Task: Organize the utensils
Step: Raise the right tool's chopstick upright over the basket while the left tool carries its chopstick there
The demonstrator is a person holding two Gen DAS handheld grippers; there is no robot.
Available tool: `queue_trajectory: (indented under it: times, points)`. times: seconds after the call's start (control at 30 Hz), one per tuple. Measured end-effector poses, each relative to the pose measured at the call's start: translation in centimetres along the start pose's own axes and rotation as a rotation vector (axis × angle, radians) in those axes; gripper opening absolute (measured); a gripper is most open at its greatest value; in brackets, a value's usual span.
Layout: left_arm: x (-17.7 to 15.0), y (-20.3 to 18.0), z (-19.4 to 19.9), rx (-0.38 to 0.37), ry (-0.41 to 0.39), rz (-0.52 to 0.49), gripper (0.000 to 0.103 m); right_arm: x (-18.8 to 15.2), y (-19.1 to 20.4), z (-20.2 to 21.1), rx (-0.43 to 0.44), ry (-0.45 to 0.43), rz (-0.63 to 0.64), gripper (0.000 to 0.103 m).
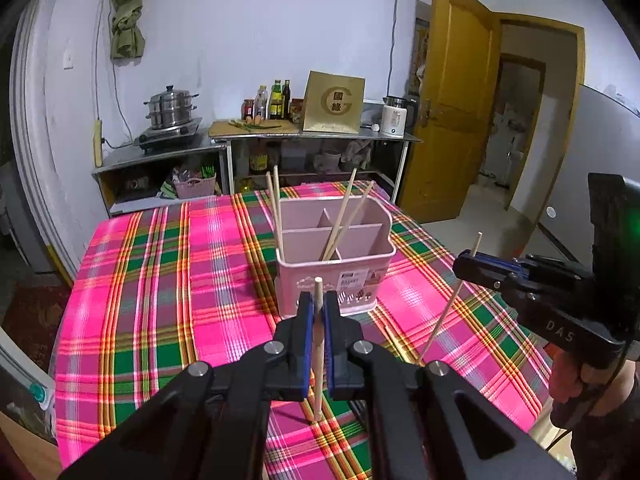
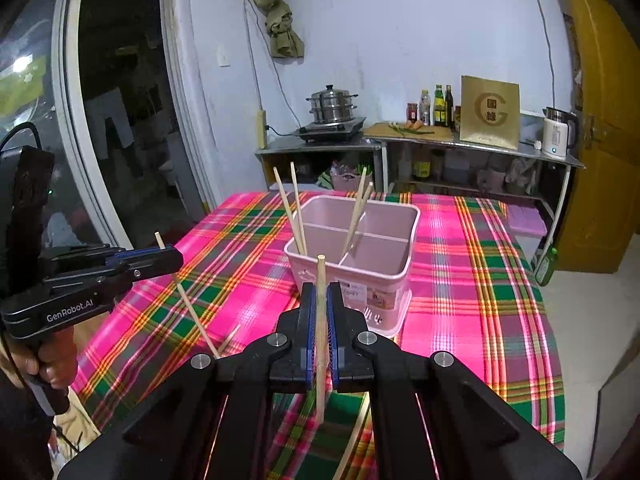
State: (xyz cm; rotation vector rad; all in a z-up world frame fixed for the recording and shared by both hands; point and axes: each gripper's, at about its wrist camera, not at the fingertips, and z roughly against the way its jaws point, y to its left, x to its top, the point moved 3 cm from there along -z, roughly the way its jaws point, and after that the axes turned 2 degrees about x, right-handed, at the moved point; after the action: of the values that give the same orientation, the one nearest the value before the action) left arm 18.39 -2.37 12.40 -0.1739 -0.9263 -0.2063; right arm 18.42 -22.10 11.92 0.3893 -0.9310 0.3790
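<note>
Plaid tablecloth, kitchen shelving behind

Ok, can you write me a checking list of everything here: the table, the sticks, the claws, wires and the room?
Surface: plaid tablecloth, flat.
Job's things: pink holder upright, four chopsticks leaning inside; one loose chopstick lying near the front edge.
Clutter: nothing seen on the table.
Grippers: left claw shut on an upright chopstick; right claw shut on another chopstick.
Cables: wall cord behind.
Surroundings: steamer pot, bottles, open door.
</note>
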Motion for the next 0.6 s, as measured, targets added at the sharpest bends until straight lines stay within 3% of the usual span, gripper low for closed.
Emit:
queue_trajectory:
  times: [0.6]
  points:
    - [9.1, 0.9, 0.2, 0.000, -0.108, 0.020, 0.006, 7.2, -0.1, -0.1, 0.033, -0.118, -0.006, 0.005]
